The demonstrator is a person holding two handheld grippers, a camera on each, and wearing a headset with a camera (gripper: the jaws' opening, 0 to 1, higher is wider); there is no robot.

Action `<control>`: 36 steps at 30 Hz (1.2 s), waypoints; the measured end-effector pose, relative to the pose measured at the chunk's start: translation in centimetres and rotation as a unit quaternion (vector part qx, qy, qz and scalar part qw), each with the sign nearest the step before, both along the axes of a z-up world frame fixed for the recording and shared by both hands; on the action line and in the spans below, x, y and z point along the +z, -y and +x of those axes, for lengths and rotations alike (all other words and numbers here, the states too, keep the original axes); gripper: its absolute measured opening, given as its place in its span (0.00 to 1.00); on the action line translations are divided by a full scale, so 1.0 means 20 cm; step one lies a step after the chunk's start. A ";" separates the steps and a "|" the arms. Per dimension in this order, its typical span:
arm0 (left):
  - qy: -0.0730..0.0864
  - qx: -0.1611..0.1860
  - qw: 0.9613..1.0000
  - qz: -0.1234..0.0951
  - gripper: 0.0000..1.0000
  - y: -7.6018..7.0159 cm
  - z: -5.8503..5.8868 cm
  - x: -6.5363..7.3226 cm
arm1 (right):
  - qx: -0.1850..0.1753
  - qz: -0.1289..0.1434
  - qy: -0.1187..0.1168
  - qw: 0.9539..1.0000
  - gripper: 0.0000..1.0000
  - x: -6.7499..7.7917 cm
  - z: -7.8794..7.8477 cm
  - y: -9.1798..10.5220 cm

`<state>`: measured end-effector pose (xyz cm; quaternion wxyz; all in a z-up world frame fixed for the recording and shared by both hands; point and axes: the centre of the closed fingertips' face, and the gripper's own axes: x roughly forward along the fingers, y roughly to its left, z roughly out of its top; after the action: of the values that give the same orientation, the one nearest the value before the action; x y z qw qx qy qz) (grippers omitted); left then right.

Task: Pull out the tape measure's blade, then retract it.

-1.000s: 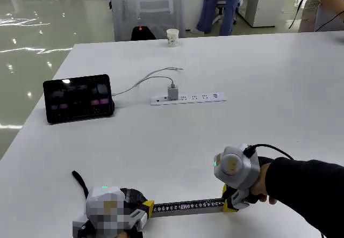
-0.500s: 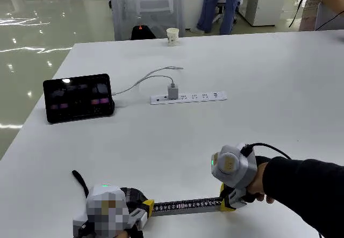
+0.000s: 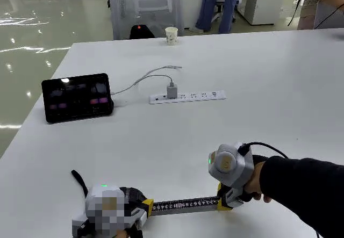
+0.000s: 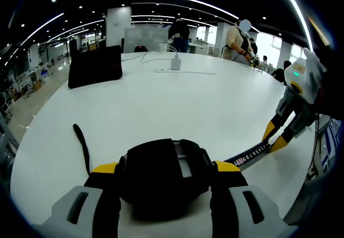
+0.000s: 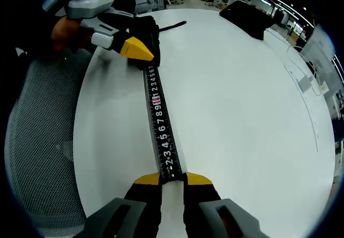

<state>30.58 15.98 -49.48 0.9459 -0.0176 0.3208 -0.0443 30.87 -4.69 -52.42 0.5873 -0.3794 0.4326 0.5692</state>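
The left gripper (image 4: 166,167) is clamping the black tape measure case (image 4: 161,189) on the white table (image 3: 161,136), while the right gripper (image 5: 173,179) is pinching the blade (image 5: 160,120) tip. The thin steel is probably springing back (best held at its hook), and the exposed length is running shorter than a second ago.

Entry 1, right gripper (image 3: 223,203): we log it further left across the tabletop (image 3: 258,120) than a second ago, and closer to the left gripper (image 3: 142,210).
Entry 2, blade (image 3: 185,204): we count a shorter exposed run between the tape measure (image 3: 129,199) and the right gripper.
Entry 3, sleeve (image 3: 301,187): moved left with that gripper.
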 end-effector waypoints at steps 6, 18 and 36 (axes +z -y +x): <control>0.000 0.000 1.000 0.000 0.63 0.00 0.00 0.00 | 0.003 0.001 0.001 1.000 0.12 0.00 0.00 -0.01; -0.001 0.000 1.000 0.000 0.63 0.00 0.00 0.00 | 0.007 0.004 0.003 1.000 0.12 0.00 -0.01 -0.03; -0.003 -0.001 1.000 -0.001 0.63 0.00 0.00 0.00 | 0.005 0.009 0.002 1.000 0.12 0.00 -0.01 -0.07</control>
<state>30.52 15.92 -49.52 0.9450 -0.0183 0.3234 -0.0453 30.64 -3.24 -52.41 0.5885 -0.3774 0.4245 0.5754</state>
